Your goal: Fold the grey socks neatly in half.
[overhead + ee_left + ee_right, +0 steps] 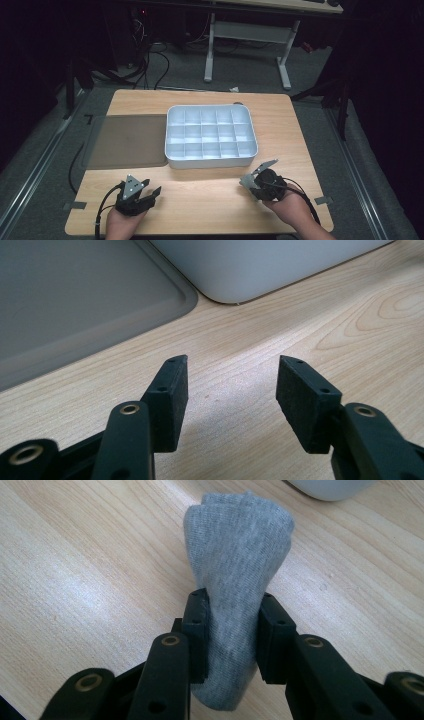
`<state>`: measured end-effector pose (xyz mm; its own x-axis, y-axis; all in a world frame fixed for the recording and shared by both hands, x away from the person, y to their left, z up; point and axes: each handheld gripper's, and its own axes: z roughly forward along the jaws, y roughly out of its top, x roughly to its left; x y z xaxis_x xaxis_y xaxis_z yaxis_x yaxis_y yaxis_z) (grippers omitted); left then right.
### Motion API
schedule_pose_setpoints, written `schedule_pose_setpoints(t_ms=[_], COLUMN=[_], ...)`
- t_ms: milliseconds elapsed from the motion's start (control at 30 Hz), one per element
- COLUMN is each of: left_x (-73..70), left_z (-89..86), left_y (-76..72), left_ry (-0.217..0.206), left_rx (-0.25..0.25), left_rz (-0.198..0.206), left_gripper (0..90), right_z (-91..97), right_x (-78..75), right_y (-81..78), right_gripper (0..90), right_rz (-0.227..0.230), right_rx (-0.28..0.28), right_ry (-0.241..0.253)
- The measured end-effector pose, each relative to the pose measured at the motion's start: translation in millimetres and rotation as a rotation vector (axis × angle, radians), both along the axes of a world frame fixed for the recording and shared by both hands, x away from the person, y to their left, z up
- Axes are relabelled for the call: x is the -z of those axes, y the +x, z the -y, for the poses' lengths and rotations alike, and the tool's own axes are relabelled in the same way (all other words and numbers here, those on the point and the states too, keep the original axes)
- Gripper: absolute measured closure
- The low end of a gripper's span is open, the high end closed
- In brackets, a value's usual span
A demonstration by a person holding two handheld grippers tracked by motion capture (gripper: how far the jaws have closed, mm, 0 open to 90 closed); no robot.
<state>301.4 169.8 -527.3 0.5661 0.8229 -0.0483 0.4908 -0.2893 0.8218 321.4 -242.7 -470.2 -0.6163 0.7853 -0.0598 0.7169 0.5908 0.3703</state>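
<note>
**Inspector A:** Grey knit fabric, a rolled sock [235, 580], sits clamped between the jaws of the right gripper [232, 630]. The pads press into both sides of the roll, and its free end bulges forward above the wooden surface [75, 570]. The pinch at mid-length likely keeps the roll from unfurling while it is carried.

**Inspector B:** Noted. The left gripper [232, 390] has its jaws apart with nothing between them, only bare wood showing in the gap. It seems held in reserve near the front edge.

**Inspector A:** The white divided tray [172, 162] lies at mid-surface, its compartments empty as far as can be seen. A dark grey lid or mat [125, 142] lies flat just beside it on the left, touching or nearly so. The sock is judged bound for one compartment.

**Inspector B:** On the views: the high view places both grippers, left gripper [150, 192] and right gripper [260, 172], short of the tray, but the sock cannot be made out there. The right gripper view settles the grip. The left gripper view adds the rounded tray corner [225, 285] next to the mat's edge [185, 300].

**Inspector A:** The right hand [290, 207] is nearer the tray's front wall.
</note>
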Motion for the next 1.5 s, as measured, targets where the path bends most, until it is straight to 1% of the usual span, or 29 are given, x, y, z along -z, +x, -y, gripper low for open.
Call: schedule_pose_setpoints(t_ms=[33,67,133,200,300,367,400,467,600,700,733,800,933,1000,1133,1233,1367,1500], left_x=[0.0,0.0,0.1,-0.5,-1.3,-1.5,-1.6,-2.2,-2.8,-3.2,-3.4,-3.9,-3.9,-4.2,-4.7,-3.5,-3.6,-3.3], left_z=[0.0,0.2,0.3,-0.2,-0.2,-0.1,-0.2,-0.7,-1.3,-2.0,-2.2,-2.3,-1.5,-1.0,-1.3,-1.4,-1.3,-1.4], left_y=[0.0,0.0,-0.2,-0.3,0.1,0.2,0.3,0.3,0.6,1.0,1.1,1.4,2.8,3.4,3.8,4.9,4.9,4.4], left_ry=[-0.002,-0.004,-0.006,-0.007,-0.012,-0.013,-0.016,-0.023,-0.029,-0.028,-0.029,-0.029,-0.028,-0.029,-0.029,-0.022,-0.021,-0.023], left_rx=[0.001,0.001,0.0,0.0,0.0,-0.002,-0.004,-0.006,-0.013,-0.018,-0.02,-0.023,-0.026,-0.023,-0.022,-0.021,-0.024,-0.023], left_rz=[-0.001,-0.002,-0.002,-0.003,-0.003,-0.004,-0.005,-0.009,-0.009,-0.01,-0.01,-0.012,-0.015,-0.019,-0.017,-0.029,-0.025,-0.024], left_gripper=[46.9,46.8,46.7,46.4,46.0,45.4,45.0,43.7,39.7,35.2,31.7,30.2,24.4,21.9,18.7,15.1,12.9,12.8], right_z=[0.0,0.0,0.7,1.7,2.3,2.5,2.9,2.9,3.2,3.6,3.8,3.9,2.7,2.5,1.8,0.2,-3.5,-5.8], right_x=[0.0,-1.1,-1.7,-3.3,-5.8,-8.4,-9.3,-11.0,-15.5,-19.8,-23.4,-25.0,-36.9,-44.1,-55.3,-62.5,-71.1,-77.3], right_y=[0.0,0.8,1.7,3.2,4.3,4.9,5.5,5.8,7.8,9.3,10.2,10.6,12.5,16.2,26.5,34.6,45.0,56.2], right_gripper=[71.9,71.9,71.9,71.9,71.9,72.0,72.0,72.0,72.1,72.1,72.1,72.2,72.3,72.3,72.3,72.3,72.4,72.4], right_rz=[0.0,-0.01,-0.008,-0.013,-0.014,-0.013,-0.012,-0.018,-0.021,-0.027,-0.026,-0.025,-0.027,-0.025,-0.031,-0.035,-0.035,-0.035], right_rx=[0.0,0.011,0.004,0.009,0.01,0.013,0.006,0.011,0.011,0.01,0.003,-0.001,-0.004,-0.007,0.009,0.016,0.023,0.027], right_ry=[0.0,0.006,0.006,0.016,0.015,0.023,0.025,0.03,0.04,0.059,0.063,0.066,0.07,0.075,0.08,0.088,0.092,0.096])
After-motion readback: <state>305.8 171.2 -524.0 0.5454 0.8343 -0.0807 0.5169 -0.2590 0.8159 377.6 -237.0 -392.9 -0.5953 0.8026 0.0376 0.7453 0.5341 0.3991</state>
